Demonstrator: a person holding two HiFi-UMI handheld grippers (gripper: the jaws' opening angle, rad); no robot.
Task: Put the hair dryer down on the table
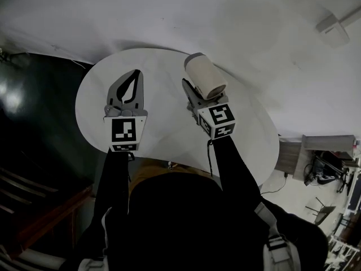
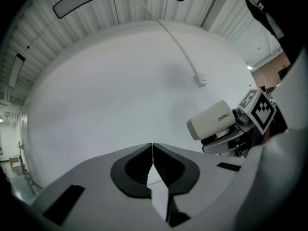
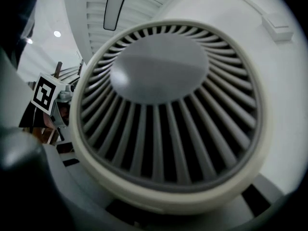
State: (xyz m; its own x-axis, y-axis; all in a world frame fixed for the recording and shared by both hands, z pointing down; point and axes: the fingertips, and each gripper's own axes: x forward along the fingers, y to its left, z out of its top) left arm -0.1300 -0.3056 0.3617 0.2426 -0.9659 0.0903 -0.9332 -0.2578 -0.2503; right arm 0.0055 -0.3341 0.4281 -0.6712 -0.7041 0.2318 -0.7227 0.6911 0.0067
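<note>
The hair dryer [image 1: 206,77] has a cream-white barrel, and my right gripper [image 1: 194,93] is shut on it, holding it over the right half of the round white table [image 1: 163,131]. In the right gripper view its ribbed rear grille [image 3: 168,109] fills the frame and hides the jaws. The left gripper view shows the hair dryer [image 2: 211,120] from the side, off to the right, with the right gripper [image 2: 230,139] under it. My left gripper [image 1: 137,73] hovers over the table's left half. Its jaws [image 2: 152,146] are shut with nothing between them.
A pale wall behind the table carries a small box [image 1: 333,30] with a thin conduit [image 2: 178,42]. The dark floor [image 1: 34,112] lies left of the table. At the lower right stand a wooden cabinet [image 1: 289,157] and some clutter [image 1: 330,168].
</note>
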